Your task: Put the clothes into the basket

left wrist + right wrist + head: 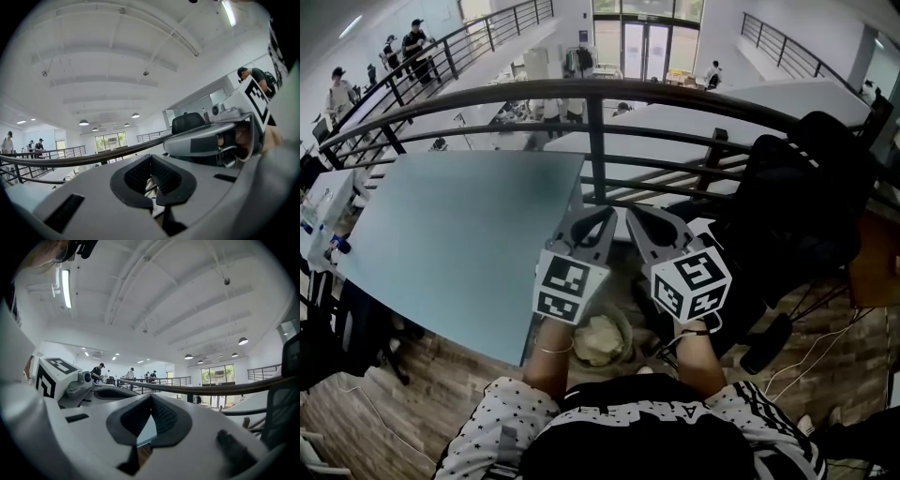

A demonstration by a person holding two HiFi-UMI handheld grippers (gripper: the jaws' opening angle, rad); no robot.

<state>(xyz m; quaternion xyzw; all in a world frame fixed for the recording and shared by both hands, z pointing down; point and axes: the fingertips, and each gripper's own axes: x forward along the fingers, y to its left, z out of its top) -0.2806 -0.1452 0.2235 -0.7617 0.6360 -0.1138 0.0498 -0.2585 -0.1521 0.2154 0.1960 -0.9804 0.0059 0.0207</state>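
Dark metal railing (pixel 675 92) ahead; left gripper (pixel 602 221) and right gripper (pixel 636 219), closed and empty, likely idle above round basket (pixel 625 326) of cream cloth (pixel 598 339).

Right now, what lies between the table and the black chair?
Head view: the left gripper and right gripper, both shut, with the basket holding pale cloth below.

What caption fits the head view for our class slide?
Left tool and right tool, both shut and empty, held over a basket beside a table.
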